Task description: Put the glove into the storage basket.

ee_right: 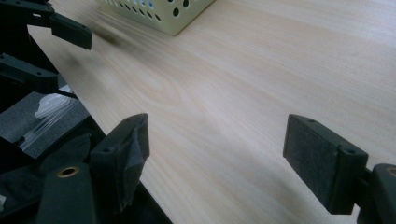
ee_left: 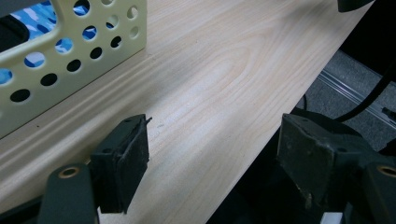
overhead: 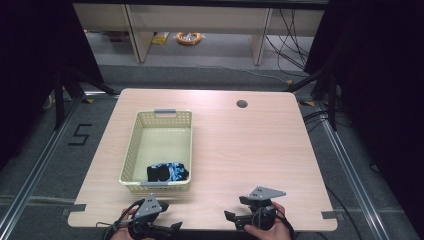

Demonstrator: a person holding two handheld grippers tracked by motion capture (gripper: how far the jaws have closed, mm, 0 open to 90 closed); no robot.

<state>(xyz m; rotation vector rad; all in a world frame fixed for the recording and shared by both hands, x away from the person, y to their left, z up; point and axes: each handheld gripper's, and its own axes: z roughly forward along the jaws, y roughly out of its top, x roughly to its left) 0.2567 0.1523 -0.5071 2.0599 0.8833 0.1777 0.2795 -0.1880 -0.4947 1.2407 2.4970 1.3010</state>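
Left gripper (ee_left: 212, 154): held at the near edge of the table, at the left in the high view (overhead: 176, 227); its jaws are seen spread wide apart, with nothing between them but bare wood and the table's edge.
Right gripper (ee_right: 217, 154): held at the near edge as well, at the right in the high view (overhead: 229, 216), pointing across toward the left; its jaws are seen wide apart and nothing is clamped between them.
Socks (overhead: 167, 172): a black and blue-patterned bundle is seen lying inside the basket, at its near end, against the near wall; it is touched by neither gripper. Through the holes of the basket wall, patches of the blue pattern (ee_left: 35, 21) are seen in the left gripper view.
Basket (overhead: 131, 150): a pale yellow perforated basket is set on the left half of the table, its long side running away from the person; its near wall (ee_left: 70, 60) is seen just beyond the left gripper's jaws, not touched by them. Its corner (ee_right: 173, 14) is seen farther off in the right gripper view.
Table (overhead: 250, 150): a light wooden top with a round cable hole (overhead: 242, 104) near the far edge.
Hands: one hand is wrapped around the right gripper's body (overhead: 267, 230); the two grippers are kept near each other but apart.
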